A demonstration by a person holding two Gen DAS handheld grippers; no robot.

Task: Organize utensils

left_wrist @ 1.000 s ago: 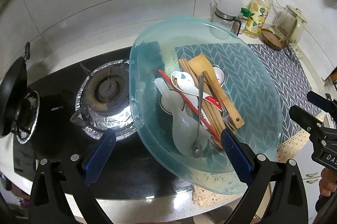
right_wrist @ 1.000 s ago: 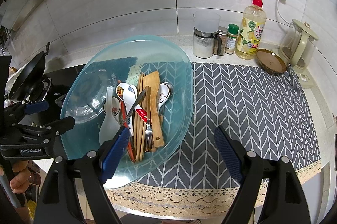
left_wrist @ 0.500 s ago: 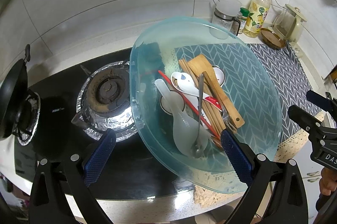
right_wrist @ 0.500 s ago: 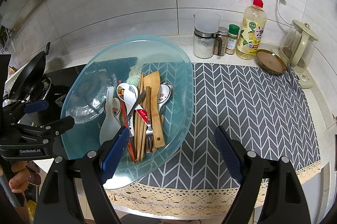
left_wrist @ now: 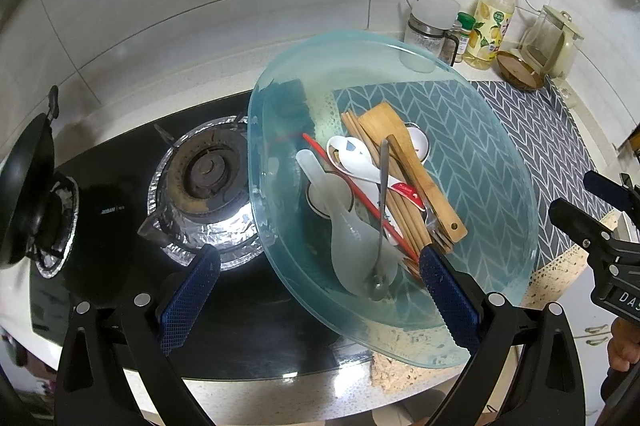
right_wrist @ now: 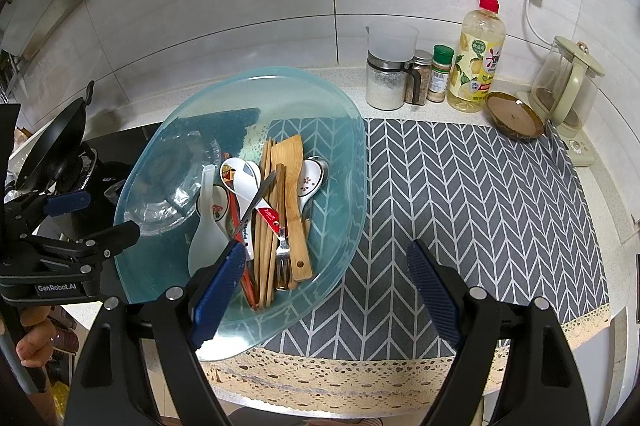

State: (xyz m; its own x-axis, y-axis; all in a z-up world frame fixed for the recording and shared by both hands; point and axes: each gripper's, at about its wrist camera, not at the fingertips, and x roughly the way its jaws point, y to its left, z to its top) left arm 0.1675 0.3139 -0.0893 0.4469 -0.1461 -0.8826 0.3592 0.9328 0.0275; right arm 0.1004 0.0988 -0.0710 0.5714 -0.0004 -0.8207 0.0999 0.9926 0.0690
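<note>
- Where both wrist views began, nearest the lenses, held apart: left gripper with jaws wide and nothing between the pads, above the stove edge and the dish rim; right gripper likewise wide and empty, over the mat beside the dish.
- Lay just beyond: blue-tinted glass dish, partly on the grey herringbone mat, partly over the black gas stove.
- Piled inside the dish: wooden spatula, chopsticks, white ceramic spoons, translucent rice paddle, metal fork, metal spoon.
- Sat left: foil-ringed burner, black pan.
- Stood farthest, along the tiled wall: spice jars, soap bottle, glass kettle.
</note>
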